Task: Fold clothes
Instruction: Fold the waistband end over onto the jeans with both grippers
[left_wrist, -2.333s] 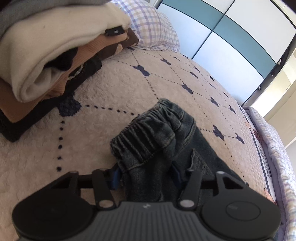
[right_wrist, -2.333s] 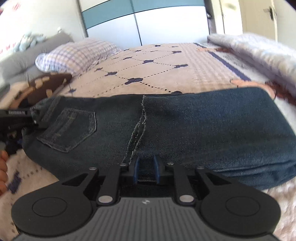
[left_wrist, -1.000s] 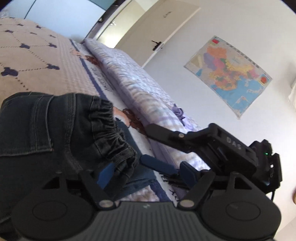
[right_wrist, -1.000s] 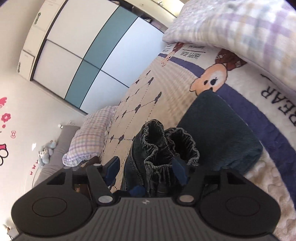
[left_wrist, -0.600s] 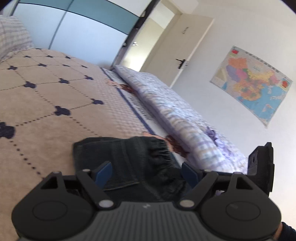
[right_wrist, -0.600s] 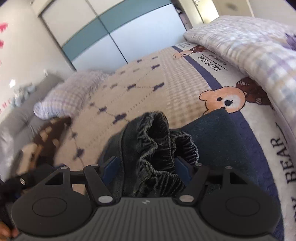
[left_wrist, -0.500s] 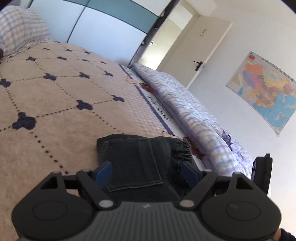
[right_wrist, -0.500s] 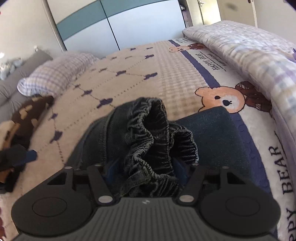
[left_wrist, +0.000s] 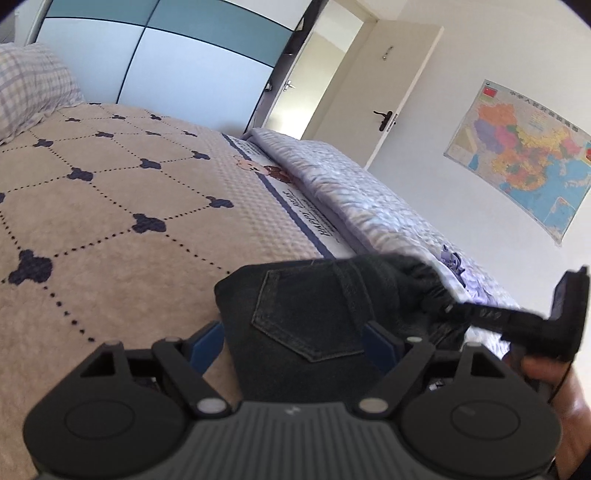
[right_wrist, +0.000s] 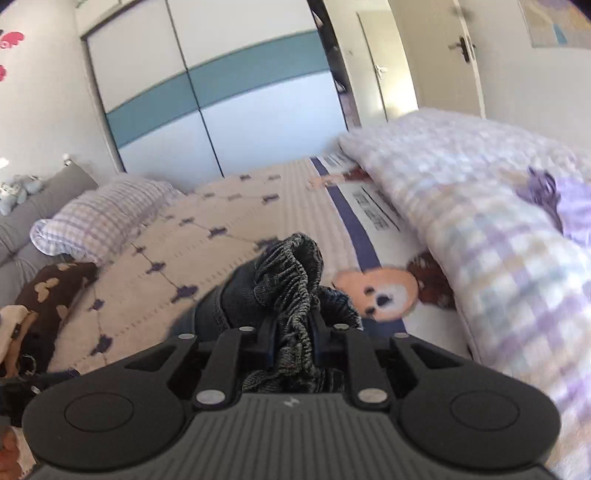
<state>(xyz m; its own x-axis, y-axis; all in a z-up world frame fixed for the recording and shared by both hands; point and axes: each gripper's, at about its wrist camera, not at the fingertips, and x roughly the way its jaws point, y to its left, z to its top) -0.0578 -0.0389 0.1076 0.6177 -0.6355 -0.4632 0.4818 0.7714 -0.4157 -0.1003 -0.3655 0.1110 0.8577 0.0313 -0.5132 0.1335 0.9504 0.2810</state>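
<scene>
Dark denim jeans (left_wrist: 310, 314) lie folded into a compact bundle on the beige quilted bed (left_wrist: 110, 206), back pocket up. My left gripper (left_wrist: 295, 341) is open, its blue pads on either side of the bundle's near end. My right gripper (right_wrist: 291, 343) is shut on the jeans' gathered elastic waistband (right_wrist: 291, 280), which bunches up between its fingers. The right gripper also shows in the left wrist view (left_wrist: 443, 308), at the bundle's right end.
A rolled lilac checked quilt (right_wrist: 498, 229) runs along the right of the bed. A checked pillow (right_wrist: 99, 218) and a pile of folded clothes (right_wrist: 40, 295) lie at the left. A wardrobe (left_wrist: 166, 55) and a door (left_wrist: 384, 88) stand beyond.
My right gripper has closed on the waistband. Both views have tilted up and the jeans have shifted a little towards the quilt. My left gripper stays open around the bundle.
</scene>
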